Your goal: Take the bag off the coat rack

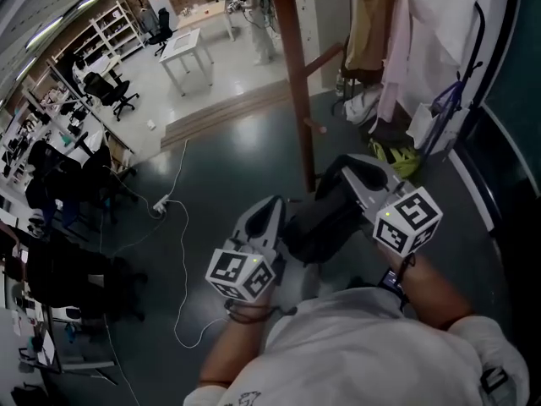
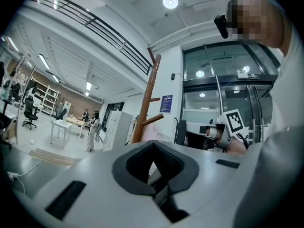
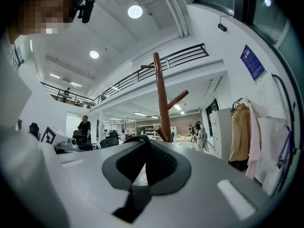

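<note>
The brown wooden coat rack pole (image 1: 296,83) rises just beyond my grippers, also seen in the left gripper view (image 2: 145,103) and the right gripper view (image 3: 162,99). A black bag (image 1: 319,220) hangs between the two grippers, off the rack's pegs (image 1: 317,127). My right gripper (image 1: 359,176) is shut on the bag's black strap (image 3: 137,140), which loops over the jaw tips. My left gripper (image 1: 272,211) sits against the bag's left side, jaws shut, and I see nothing held between them. The bag (image 2: 194,138) shows dark beside the right gripper.
Clothes hang on a rail (image 1: 397,49) at the right, with bags below (image 1: 397,155). A white cable (image 1: 182,252) and power strip lie on the dark floor to the left. White table (image 1: 188,53), office chairs (image 1: 114,91) and standing people (image 1: 258,11) lie farther back.
</note>
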Demonstrator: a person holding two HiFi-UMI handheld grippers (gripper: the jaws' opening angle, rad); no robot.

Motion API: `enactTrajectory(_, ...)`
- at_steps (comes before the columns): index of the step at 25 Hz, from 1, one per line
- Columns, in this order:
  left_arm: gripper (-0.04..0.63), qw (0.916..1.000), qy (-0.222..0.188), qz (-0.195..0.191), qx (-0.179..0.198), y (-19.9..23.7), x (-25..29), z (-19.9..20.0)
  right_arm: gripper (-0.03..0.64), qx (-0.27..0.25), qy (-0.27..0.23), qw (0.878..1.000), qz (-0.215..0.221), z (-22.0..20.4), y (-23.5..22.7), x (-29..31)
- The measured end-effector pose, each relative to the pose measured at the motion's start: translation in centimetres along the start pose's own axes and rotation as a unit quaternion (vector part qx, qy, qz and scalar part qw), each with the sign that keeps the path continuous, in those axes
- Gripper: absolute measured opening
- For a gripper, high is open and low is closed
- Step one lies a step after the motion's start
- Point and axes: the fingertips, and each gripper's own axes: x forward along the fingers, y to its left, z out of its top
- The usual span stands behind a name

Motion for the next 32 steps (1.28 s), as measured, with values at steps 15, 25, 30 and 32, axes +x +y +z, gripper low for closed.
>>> enactTrajectory(15, 0.000, 0.9979, -0.038, 0.045, 0.026, -15.7, -6.5, -3.0, 0.021, 0.008, -0.003, 1.000, 0.028, -2.9, 6.8, -15.8)
enactTrajectory(25, 0.000, 0.9934, -0.040, 0.100, 0.038, -27.6, -12.9, -8.7, 0.020, 0.015, 0.020, 0.999, 0.046, -6.5, 10.1, -29.2)
enactTrajectory(30, 0.000, 0.9919, -0.038, 0.113, 0.043, -31.8, -16.0, -10.1, 0.021, 0.022, 0.027, 0.999, 0.040, -7.7, 11.8, -34.3)
enactTrajectory(32, 0.000, 0.9924, -0.039, 0.108, 0.045, -32.9, -16.7, -10.3, 0.020, 0.022, 0.029, 0.999, 0.038, -7.9, 12.5, -35.6)
